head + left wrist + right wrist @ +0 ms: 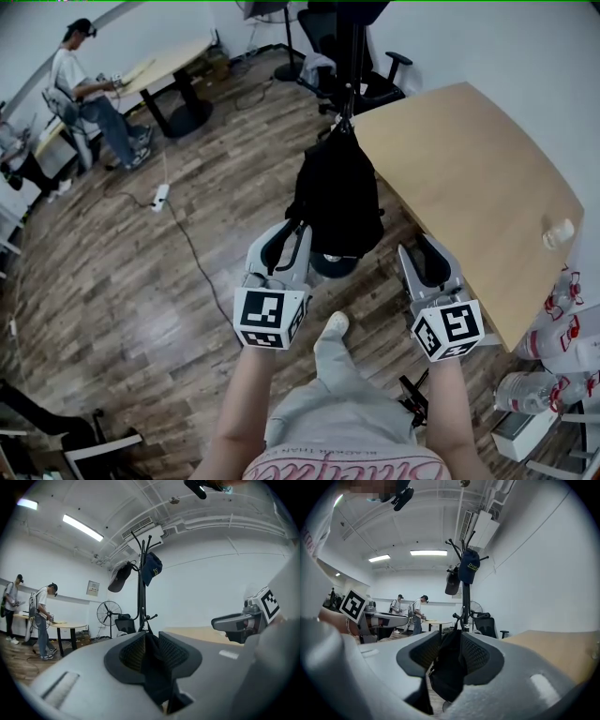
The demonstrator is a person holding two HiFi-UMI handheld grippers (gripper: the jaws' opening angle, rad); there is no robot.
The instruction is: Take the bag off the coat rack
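Item: black bag (pixel 337 202), hung on the coat rack (pixel 140 588) left of the desk (pixel 469 178), between your grippers. Left gripper (pixel 291 236) fingers narrowly apart at its left edge; right gripper (pixel 424 251) fingers apart, empty, just beside it. Hazard: pull before lifting and the strap may snag, tipping the rack.

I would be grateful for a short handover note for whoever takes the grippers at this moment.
Left gripper: fingers narrowly apart at the lower left edge of the bag. Black fabric fills the gap, but a pinch cannot be confirmed.
Right gripper: open and empty, to the bag's right and apart from it.
Bag: hangs by its strap from a low hook on the coat rack.
Done: both grippers are at the bag.
Left: secure a hold, then lift the strap off the hook.
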